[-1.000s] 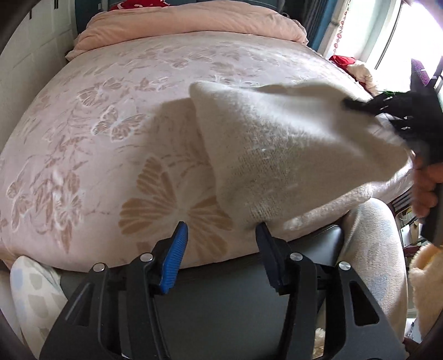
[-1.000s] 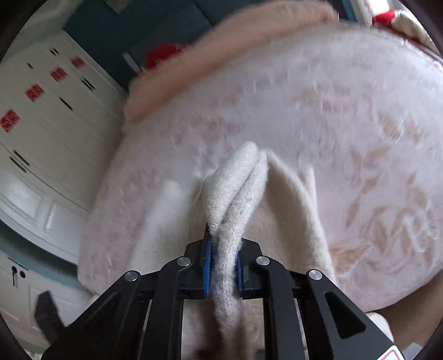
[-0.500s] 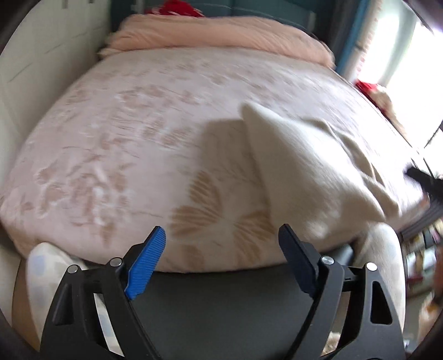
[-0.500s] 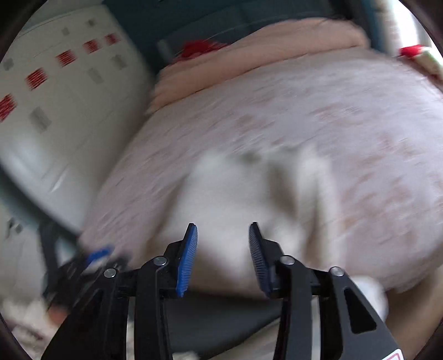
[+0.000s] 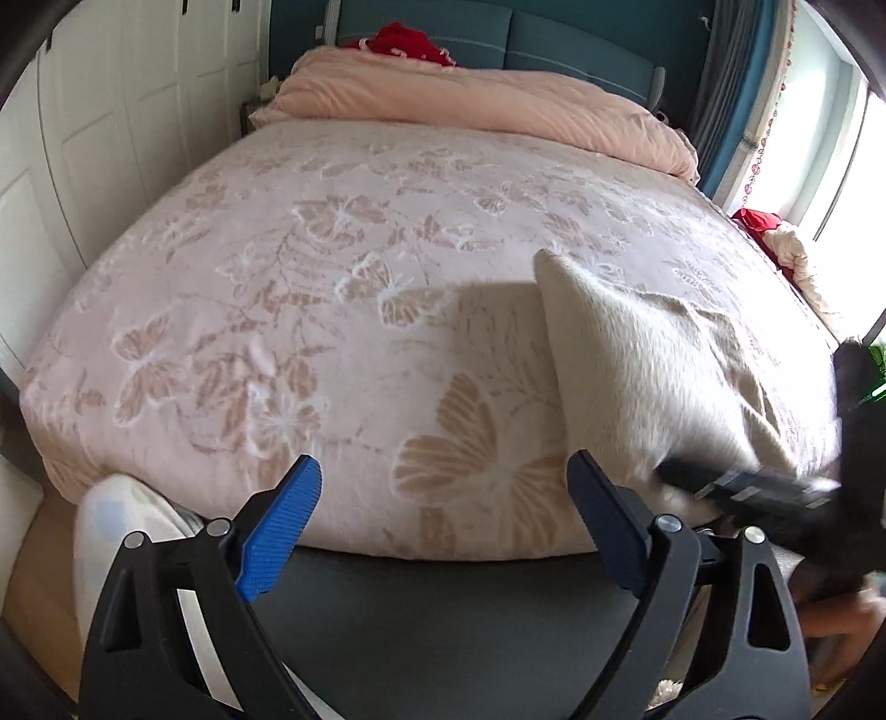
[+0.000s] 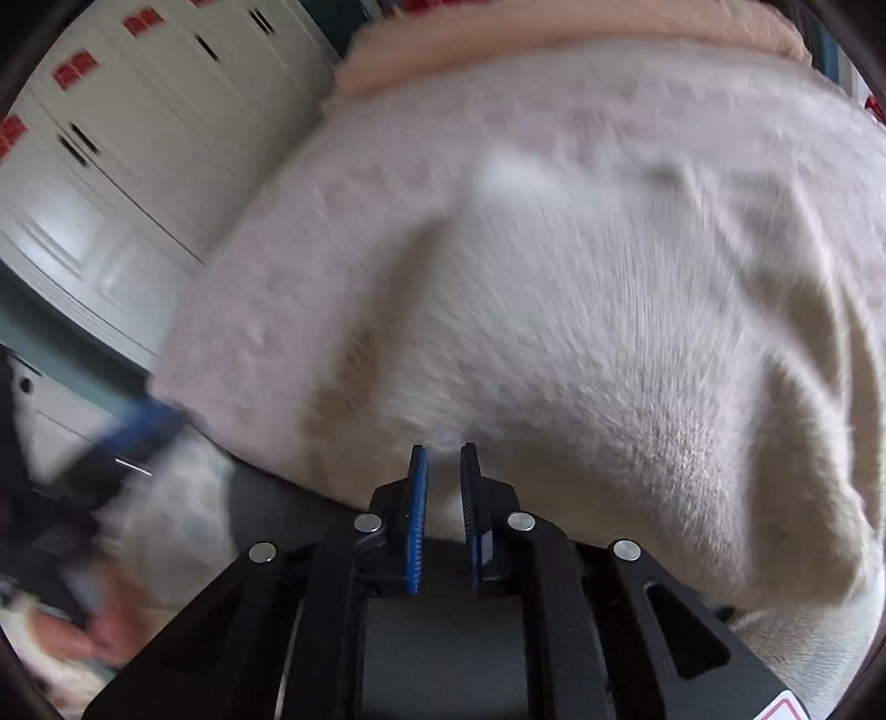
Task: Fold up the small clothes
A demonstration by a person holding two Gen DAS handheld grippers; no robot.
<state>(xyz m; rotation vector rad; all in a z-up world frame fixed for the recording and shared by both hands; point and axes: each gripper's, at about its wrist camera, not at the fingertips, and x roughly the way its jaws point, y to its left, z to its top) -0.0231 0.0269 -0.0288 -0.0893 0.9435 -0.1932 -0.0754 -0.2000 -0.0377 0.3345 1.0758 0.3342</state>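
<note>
Left gripper spread wide, empty, cream garment ahead-right on pink bedspread, right gripper nearly closed, prob. pinching garment hem, blurry

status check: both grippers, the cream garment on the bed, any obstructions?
Left gripper open, empty, off the bed's edge. Right gripper fingers nearly closed at cream garment near edge; grip unclear, blurred. Nothing blocking on floral bedspread.

- Cream fuzzy garment, plain, no pattern.
- Pale pink bedspread with tan and white butterfly and leaf motifs.
- Peach duvet, teal headboard, white wardrobe with red tags.
</note>
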